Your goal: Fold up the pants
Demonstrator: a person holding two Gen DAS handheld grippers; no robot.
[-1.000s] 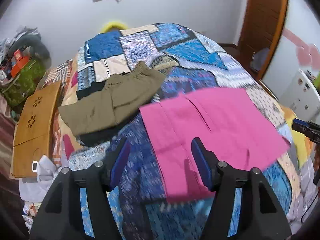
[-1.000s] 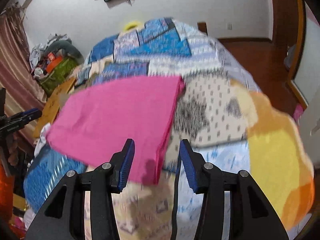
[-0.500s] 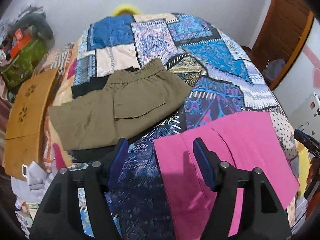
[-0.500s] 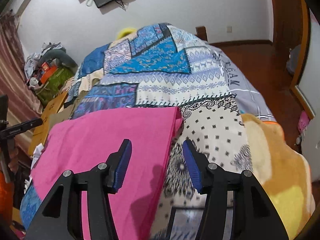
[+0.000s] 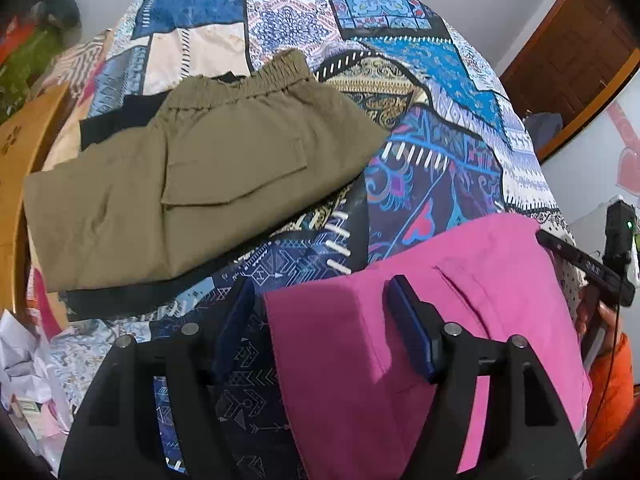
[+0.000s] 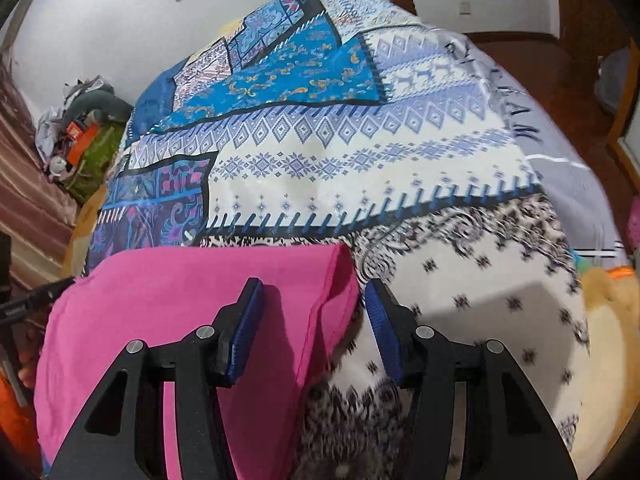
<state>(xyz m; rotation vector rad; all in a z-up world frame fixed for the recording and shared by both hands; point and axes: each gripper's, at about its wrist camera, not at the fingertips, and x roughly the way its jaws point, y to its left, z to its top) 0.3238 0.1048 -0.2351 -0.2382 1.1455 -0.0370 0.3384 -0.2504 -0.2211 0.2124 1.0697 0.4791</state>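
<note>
Pink pants (image 5: 452, 332) lie flat on the patchwork bedspread (image 5: 420, 168). In the left wrist view my left gripper (image 5: 320, 320) is open, low over the pants' near left corner, with the left edge of the cloth between the fingers. In the right wrist view the same pink pants (image 6: 180, 320) fill the lower left. My right gripper (image 6: 312, 320) is open and straddles their right edge near the far corner. The right gripper also shows at the right edge of the left wrist view (image 5: 588, 268).
Folded olive-green pants (image 5: 192, 176) lie on a black garment (image 5: 120, 120) at the bed's left side. A wooden board (image 5: 16, 168) leans beside the bed at the left. Clutter (image 6: 80, 136) sits by the far wall. A wooden floor (image 6: 560, 64) lies right of the bed.
Both grippers have moved forward and down toward the pink pants. The pants' edges now sit between the open fingers of each gripper. The pants have not moved.
</note>
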